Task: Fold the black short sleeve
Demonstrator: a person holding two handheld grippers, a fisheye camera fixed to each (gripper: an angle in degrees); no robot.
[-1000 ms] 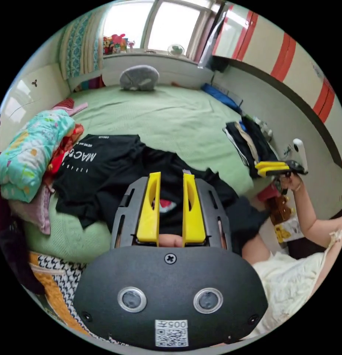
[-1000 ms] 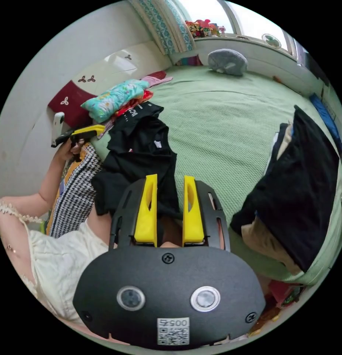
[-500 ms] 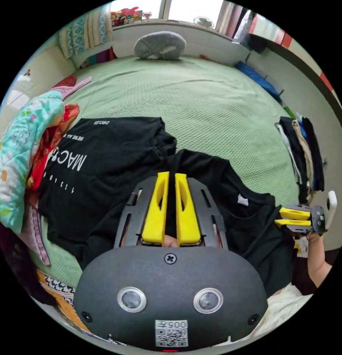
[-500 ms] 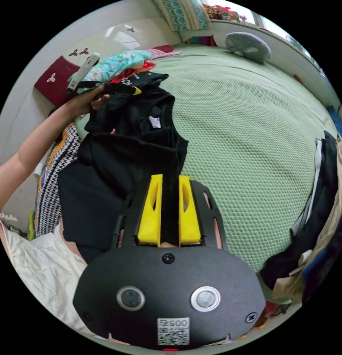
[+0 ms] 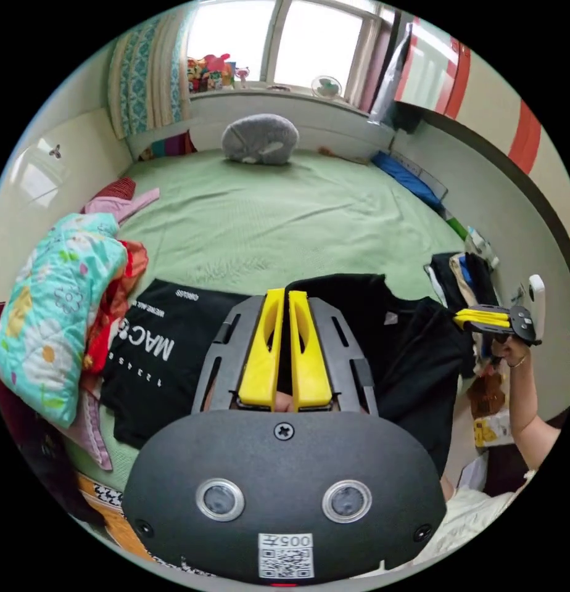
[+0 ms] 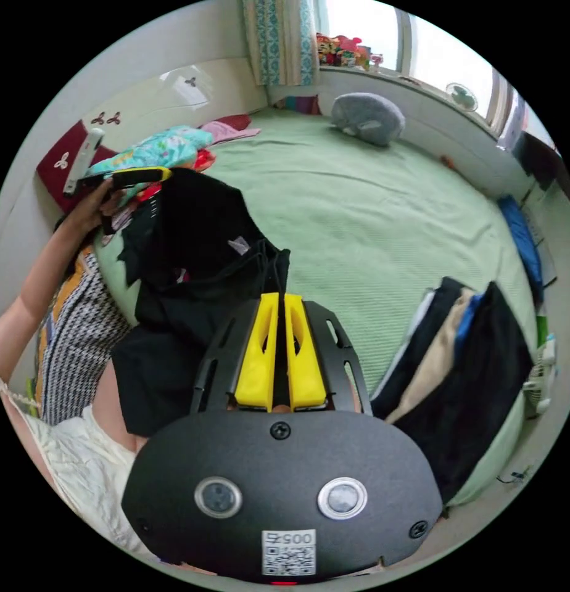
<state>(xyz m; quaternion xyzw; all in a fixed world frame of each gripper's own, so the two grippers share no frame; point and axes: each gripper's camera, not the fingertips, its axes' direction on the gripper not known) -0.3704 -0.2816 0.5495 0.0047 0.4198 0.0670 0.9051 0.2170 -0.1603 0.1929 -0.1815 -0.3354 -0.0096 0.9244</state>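
Observation:
The black short sleeve shirt (image 5: 390, 351) hangs lifted between my two grippers above the near edge of the green bed (image 5: 285, 216). My left gripper (image 5: 282, 297) is shut on a fold of its black cloth. In the right gripper view the shirt (image 6: 198, 246) drapes down toward the person's lap, a small white neck label showing. My right gripper (image 6: 277, 300) is shut on the shirt's edge too. The left gripper (image 6: 150, 176) pinches the shirt's far upper corner in the right gripper view. The right gripper (image 5: 479, 319) appears at the right in the left gripper view.
A second black tee with white print (image 5: 152, 351) lies flat on the bed. A colourful quilt bundle (image 5: 50, 302) sits to its left. A stack of folded clothes (image 6: 464, 364) stands at the bed's right edge. A grey plush cushion (image 5: 260, 139) lies by the window.
Both grippers went from open to shut on the black shirt. The shirt has come up off the bed and hangs between them. Both cameras rose and tilted.

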